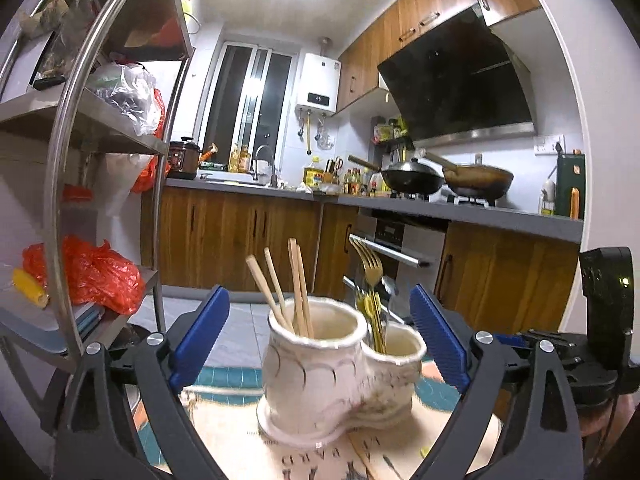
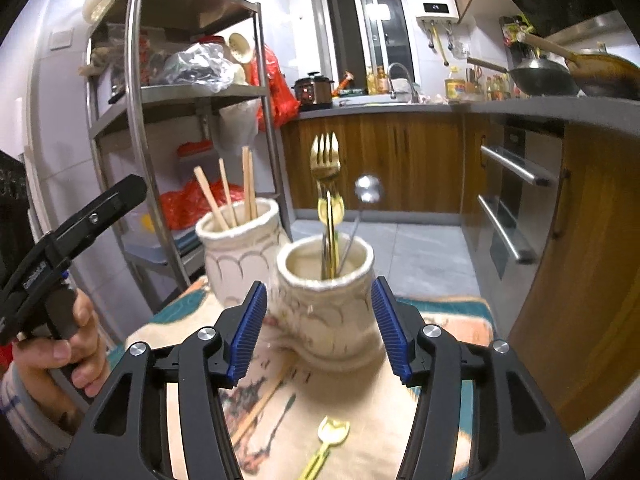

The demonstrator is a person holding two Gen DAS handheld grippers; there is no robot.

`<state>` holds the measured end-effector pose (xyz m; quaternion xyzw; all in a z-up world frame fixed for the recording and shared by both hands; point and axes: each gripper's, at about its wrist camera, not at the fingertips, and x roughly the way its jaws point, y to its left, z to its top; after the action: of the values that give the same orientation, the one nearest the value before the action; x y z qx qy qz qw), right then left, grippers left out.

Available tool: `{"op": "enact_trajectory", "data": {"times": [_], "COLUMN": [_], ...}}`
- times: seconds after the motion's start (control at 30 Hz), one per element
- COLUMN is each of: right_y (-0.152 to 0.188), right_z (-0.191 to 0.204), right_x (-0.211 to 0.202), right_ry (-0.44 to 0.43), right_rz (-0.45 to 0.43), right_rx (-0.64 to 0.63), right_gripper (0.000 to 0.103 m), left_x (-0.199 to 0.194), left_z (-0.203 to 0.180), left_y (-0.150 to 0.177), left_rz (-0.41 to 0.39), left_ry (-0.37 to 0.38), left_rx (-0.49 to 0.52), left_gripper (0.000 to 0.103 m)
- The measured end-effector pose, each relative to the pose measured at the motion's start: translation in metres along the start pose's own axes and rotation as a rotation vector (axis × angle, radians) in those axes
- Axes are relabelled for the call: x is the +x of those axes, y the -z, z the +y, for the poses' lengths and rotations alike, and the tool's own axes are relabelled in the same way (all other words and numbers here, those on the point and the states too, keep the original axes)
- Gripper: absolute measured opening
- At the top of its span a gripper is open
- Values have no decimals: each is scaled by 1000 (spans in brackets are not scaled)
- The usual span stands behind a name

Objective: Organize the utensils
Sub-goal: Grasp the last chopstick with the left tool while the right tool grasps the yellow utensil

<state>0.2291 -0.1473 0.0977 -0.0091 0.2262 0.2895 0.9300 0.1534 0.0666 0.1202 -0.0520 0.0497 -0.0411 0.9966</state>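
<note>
Cream ceramic two-cup holder point(image 2: 324, 312) upright on the printed cloth. Taller cup: four wooden chopsticks point(image 2: 228, 196) leaning. Shorter cup: gold forks point(image 2: 326, 160), gold spoon point(image 2: 331, 210), silver spoon point(image 2: 369, 190), handles down. Loose gold spoon point(image 2: 332, 432) and a chopstick point(image 2: 262, 404) lie flat on the cloth in front.

Glossy cream ceramic holder point(image 2: 320, 304) with ridged relief, pale matt wooden chopsticks point(image 2: 224, 196), shiny gold metal fork point(image 2: 326, 160), ribbed blue tong pads point(image 2: 250, 330), printed cloth on the table point(image 2: 380, 420), brushed steel shelf point(image 2: 136, 100)
</note>
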Motion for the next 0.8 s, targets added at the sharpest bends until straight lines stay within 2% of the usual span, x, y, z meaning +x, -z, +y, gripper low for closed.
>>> {"op": "enact_trajectory", "data": {"times": [0.4, 0.53, 0.7, 0.8], "right_y": [33, 41, 52, 57], "right_z": [-24, -24, -22, -21], "right_x": [-5, -2, 2, 3], "right_ry": [23, 29, 30, 28], "right_rz": [105, 158, 221, 246], "right_rx": [80, 77, 67, 61], "right_gripper": [56, 56, 56, 56], "left_x": [2, 16, 33, 40], "left_z": [-18, -23, -33, -39], "left_y": [41, 59, 84, 95], "left_rz": [212, 339, 477, 538], "left_ry": [-6, 16, 49, 64], "left_rx": [81, 106, 137, 156], "left_gripper": [90, 87, 75, 63]}}
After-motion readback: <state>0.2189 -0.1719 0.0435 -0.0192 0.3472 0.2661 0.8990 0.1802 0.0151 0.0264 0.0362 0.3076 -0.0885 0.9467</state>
